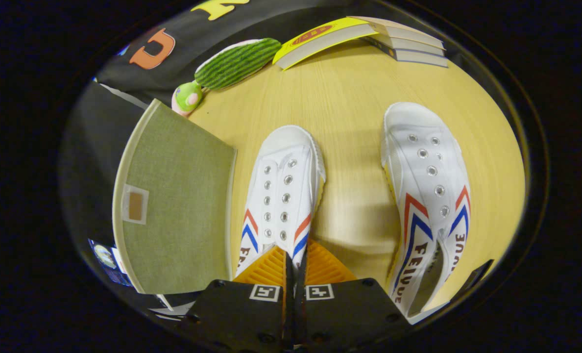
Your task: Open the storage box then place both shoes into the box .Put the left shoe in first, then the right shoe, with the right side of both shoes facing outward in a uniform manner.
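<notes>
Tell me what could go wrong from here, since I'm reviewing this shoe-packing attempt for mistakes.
1. The gripper looks shut on the nearer shoe at its rear; a thin pinch might slip when lifted.
2. The storage box sits right beside that shoe, so a swing could knock it.
3. The other shoe looks alike, so the order may get mixed up.

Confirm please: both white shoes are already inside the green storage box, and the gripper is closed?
Not quite. In the gripper view both white shoes lie on the wooden table, beside the green storage box. The gripper is indeed closed, over the nearer shoe.
</notes>
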`<state>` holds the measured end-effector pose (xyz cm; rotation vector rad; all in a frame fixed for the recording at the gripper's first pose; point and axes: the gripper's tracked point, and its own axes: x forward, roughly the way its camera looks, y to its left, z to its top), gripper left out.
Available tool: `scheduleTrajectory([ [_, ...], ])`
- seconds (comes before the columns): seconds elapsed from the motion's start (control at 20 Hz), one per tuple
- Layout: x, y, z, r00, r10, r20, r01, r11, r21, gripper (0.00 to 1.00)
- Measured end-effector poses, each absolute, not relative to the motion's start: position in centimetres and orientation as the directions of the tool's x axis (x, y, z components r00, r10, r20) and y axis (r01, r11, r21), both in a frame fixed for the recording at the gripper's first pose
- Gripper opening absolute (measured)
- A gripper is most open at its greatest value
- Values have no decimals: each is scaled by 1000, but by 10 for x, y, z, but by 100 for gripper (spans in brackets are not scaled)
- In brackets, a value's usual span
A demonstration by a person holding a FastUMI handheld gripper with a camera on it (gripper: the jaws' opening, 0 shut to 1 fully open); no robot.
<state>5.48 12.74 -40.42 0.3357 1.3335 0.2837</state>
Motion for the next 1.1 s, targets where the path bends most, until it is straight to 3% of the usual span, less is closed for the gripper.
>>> scheduleTrajectory([
  [0.4, 55, 131, -335, 294, 459, -838, 48, 869, 493, 6],
  [0.65, 30, 155, -256, 326, 469, -821, 0, 868, 496, 6],
  [0.9, 25, 235, -191, 371, 530, -762, -57, 833, 551, 6],
  [1.1, 35, 298, -203, 329, 531, -781, -32, 833, 552, 6],
])
